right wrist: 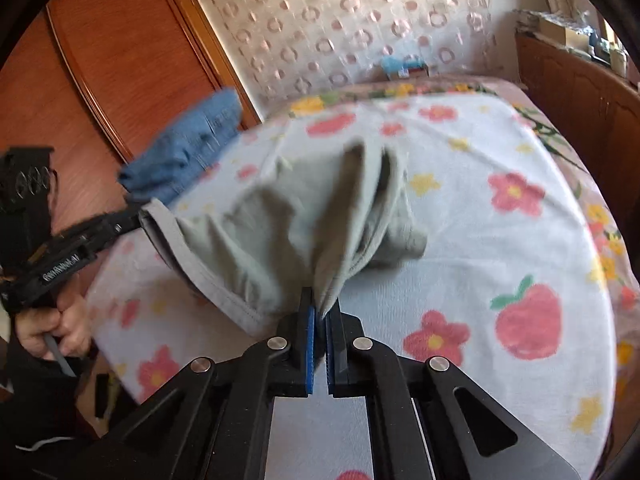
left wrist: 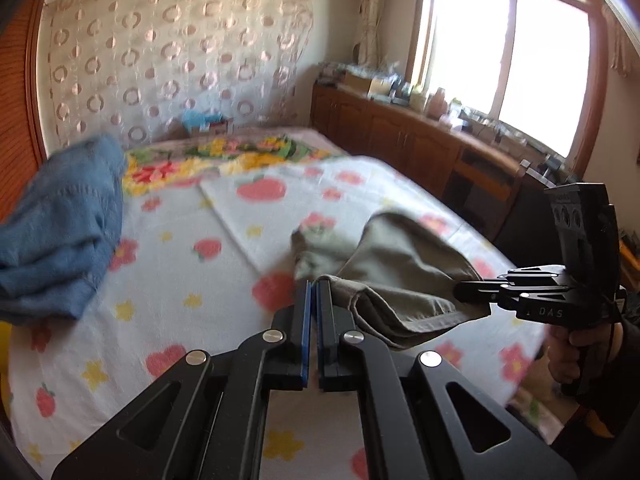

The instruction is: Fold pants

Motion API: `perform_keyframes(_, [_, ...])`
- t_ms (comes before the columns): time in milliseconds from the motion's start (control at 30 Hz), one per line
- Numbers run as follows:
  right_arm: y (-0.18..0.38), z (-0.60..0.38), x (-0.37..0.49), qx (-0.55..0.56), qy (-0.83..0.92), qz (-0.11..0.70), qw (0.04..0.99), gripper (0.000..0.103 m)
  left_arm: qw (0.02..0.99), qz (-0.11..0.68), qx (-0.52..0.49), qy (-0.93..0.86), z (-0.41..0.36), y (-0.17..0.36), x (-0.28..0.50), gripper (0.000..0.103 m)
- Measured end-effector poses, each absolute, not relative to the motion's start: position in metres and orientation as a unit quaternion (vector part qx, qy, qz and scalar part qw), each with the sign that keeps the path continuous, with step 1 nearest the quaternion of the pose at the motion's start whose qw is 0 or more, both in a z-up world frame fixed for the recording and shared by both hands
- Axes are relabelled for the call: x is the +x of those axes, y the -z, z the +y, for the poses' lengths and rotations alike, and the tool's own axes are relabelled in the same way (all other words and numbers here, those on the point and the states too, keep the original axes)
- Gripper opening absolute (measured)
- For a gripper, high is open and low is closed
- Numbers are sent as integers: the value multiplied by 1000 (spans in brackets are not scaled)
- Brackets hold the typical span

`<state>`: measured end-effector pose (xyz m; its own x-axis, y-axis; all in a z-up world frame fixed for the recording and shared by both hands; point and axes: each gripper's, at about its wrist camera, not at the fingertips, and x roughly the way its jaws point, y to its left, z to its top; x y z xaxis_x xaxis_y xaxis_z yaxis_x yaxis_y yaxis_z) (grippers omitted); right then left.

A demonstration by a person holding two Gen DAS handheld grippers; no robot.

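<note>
Grippers first: the left gripper has its blue-padded jaws pressed together on a hem of the pants, and the right gripper is likewise clamped on a bunched fold of the same grey-green cloth. In the left view the right gripper's black tip bites the far corner of the hem, so the edge is stretched between the two, sagging a little. A hand grips that tool's handle at the right edge; the other hand shows at the left edge of the right view.

The pants hang from both grips — the rest trails forward and down onto the bed, where the loose end lies crumpled on a white sheet printed with pink apples and flowers.

Farther off, at the bed's left side, sits a heap of blue cloth. Beyond that, a curtain with ring patterns covers the wall, wooden cabinets run along the right, and a bright window stands above them.
</note>
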<state>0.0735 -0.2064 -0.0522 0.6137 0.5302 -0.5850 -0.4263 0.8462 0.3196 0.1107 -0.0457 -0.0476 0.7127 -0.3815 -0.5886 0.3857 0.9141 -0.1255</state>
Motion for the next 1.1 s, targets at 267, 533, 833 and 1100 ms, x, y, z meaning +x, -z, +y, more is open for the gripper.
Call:
perform_keyframes(267, [-46, -231, 53, 57, -282, 253, 924, 4, 948, 229, 10, 220, -55, -40, 92, 3])
perform_keyframes(533, [-86, -217, 99, 29, -283, 237, 929, 4, 964, 191, 18, 186, -45, -81, 122, 3])
perform_keyframes(833, [-115, -171, 186, 0, -270, 226, 936, 4, 972, 185, 9, 145, -18, -98, 197, 3])
perform_keyframes(1100, [-65, -182, 137, -6, -297, 242, 924, 4, 967, 200, 18, 159, -15, -69, 150, 3])
